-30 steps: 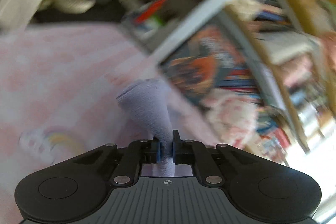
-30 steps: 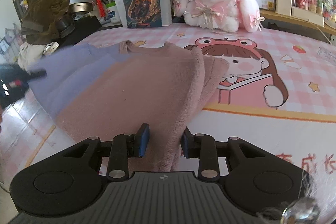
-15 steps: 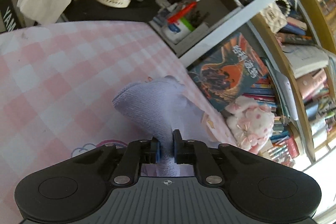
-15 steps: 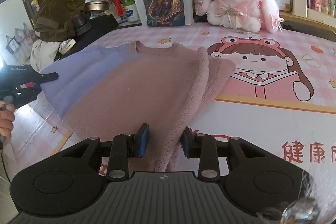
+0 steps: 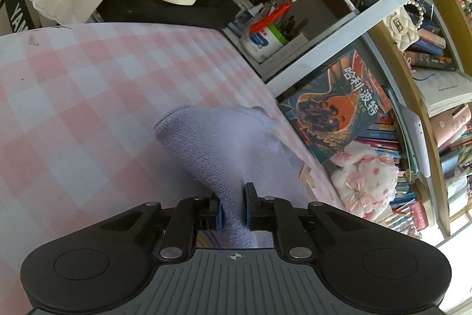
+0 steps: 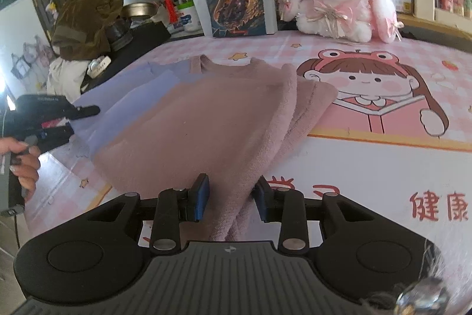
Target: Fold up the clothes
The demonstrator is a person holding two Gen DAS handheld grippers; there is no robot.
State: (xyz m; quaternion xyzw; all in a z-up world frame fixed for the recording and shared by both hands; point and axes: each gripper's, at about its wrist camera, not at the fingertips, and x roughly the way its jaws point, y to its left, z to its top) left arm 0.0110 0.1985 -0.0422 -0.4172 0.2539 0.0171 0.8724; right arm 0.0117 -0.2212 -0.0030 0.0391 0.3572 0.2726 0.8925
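A two-tone sweater (image 6: 188, 114), lilac on its left part and dusty pink on the rest, lies spread on the pink checked mat (image 6: 368, 167) in front of a bookshelf, its right side doubled over in 2 or 3 layers. The left gripper (image 5: 233, 207) is clenched on a bunched lilac corner, which rises from its jaws in a twisted cone. The right gripper (image 6: 231, 198) has pink hem between its jaws, but they stand wide apart and look released; whether any cloth is pinched, I cannot tell. A hand (image 6: 20, 164) shows at the far left edge of the right wrist view. The risk, as I judge it: with only 1 firm hold, pulling the lilac side could drag the whole garment, skew the stacked right layers, or let the pink hem slide free.
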